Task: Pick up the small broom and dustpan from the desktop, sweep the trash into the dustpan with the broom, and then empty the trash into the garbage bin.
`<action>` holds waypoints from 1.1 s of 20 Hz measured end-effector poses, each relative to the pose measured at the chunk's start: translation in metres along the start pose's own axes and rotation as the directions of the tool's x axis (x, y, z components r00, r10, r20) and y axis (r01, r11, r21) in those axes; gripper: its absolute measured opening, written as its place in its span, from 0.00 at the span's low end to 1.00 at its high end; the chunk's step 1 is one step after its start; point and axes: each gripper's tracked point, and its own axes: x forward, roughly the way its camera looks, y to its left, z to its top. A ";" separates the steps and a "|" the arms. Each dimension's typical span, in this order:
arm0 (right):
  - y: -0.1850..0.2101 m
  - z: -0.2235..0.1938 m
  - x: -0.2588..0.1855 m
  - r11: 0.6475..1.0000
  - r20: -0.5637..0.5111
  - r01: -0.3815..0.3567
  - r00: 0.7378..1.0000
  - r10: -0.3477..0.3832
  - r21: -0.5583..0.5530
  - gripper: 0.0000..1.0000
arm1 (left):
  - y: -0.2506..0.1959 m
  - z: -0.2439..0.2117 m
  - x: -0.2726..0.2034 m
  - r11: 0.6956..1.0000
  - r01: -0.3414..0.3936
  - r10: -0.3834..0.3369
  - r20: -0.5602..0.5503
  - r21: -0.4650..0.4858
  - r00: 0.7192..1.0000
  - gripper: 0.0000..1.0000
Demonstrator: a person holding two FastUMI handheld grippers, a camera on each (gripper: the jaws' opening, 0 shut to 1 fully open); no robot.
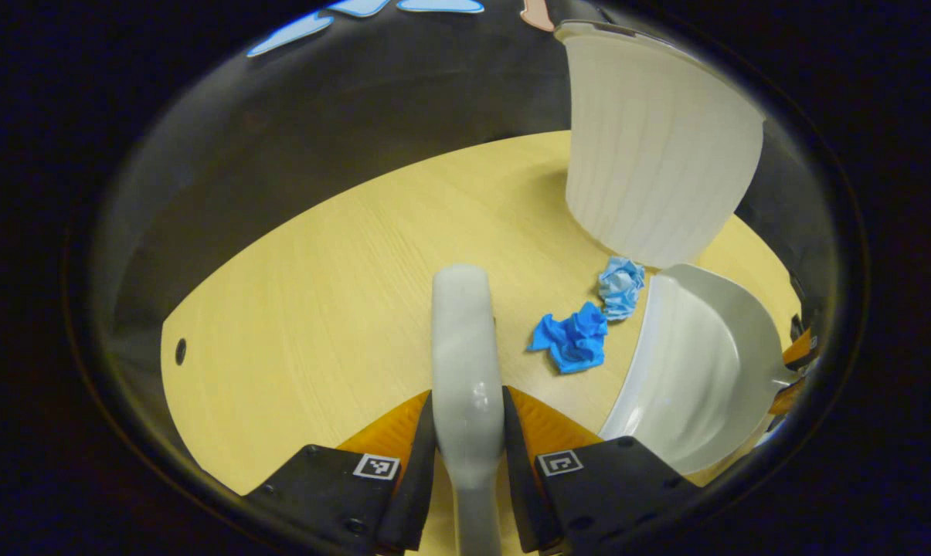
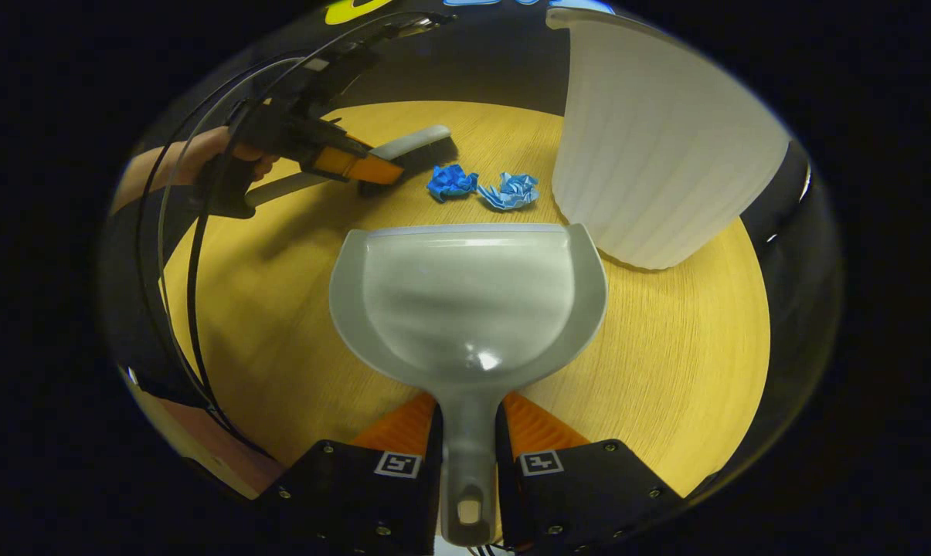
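No words, brands or numbers to read here. The one kind of sign on show is the square black-and-white coded marker (image 1: 376, 466) — one on each claw finger, in both views.

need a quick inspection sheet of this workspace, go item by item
surface: round pale wooden table, small hole near its edge in the left gripper view
broom: held by the left gripper, bristle head beside the paper
dustpan: empty, open edge facing the trash, handle in the right gripper
trash: dark blue paper ball and light blue paper ball, side by side on the table in front of the dustpan
bin: white ribbed bin standing next to the trash
clutter: nothing seen
grippers: both shut on their handles
cables: black cables looping from the left gripper
surroundings: dark cloth wall behind the table
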 end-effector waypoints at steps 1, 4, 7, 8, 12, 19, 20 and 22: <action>-0.001 0.000 0.000 1.000 -0.002 -0.004 1.000 0.004 0.005 0.28 | -0.004 0.005 0.004 1.000 0.018 -0.018 -0.003 0.015 1.000 0.51; -0.002 0.000 0.000 1.000 0.003 -0.014 1.000 0.014 -0.002 0.32 | -0.021 0.021 0.009 0.990 0.096 -0.094 -0.028 0.100 0.995 0.51; -0.002 0.005 -0.004 1.000 0.003 -0.024 1.000 0.024 -0.002 0.28 | -0.034 0.031 0.001 0.964 0.192 -0.184 -0.060 0.184 0.981 0.54; -0.003 0.008 -0.004 1.000 0.005 -0.028 1.000 0.028 0.000 0.32 | -0.037 0.035 -0.004 0.954 0.219 -0.209 -0.070 0.205 0.976 0.54; -0.004 0.009 -0.006 0.999 0.013 -0.032 0.999 0.032 0.003 0.32 | -0.044 0.046 -0.033 0.921 0.323 -0.307 -0.106 0.217 0.946 0.51; -0.010 0.012 -0.015 0.998 0.047 -0.045 0.998 0.043 0.033 0.32 | -0.076 0.039 -0.069 0.894 0.419 -0.404 -0.118 0.157 0.907 0.51; -0.011 0.015 -0.016 0.998 0.053 -0.047 0.998 0.045 0.038 0.28 | -0.082 0.035 -0.075 0.892 0.424 -0.410 -0.118 0.156 0.905 0.51; -0.011 0.017 -0.016 0.998 0.063 -0.047 0.997 0.044 0.042 0.32 | -0.091 0.033 -0.083 0.889 0.437 -0.424 -0.114 0.135 0.898 0.48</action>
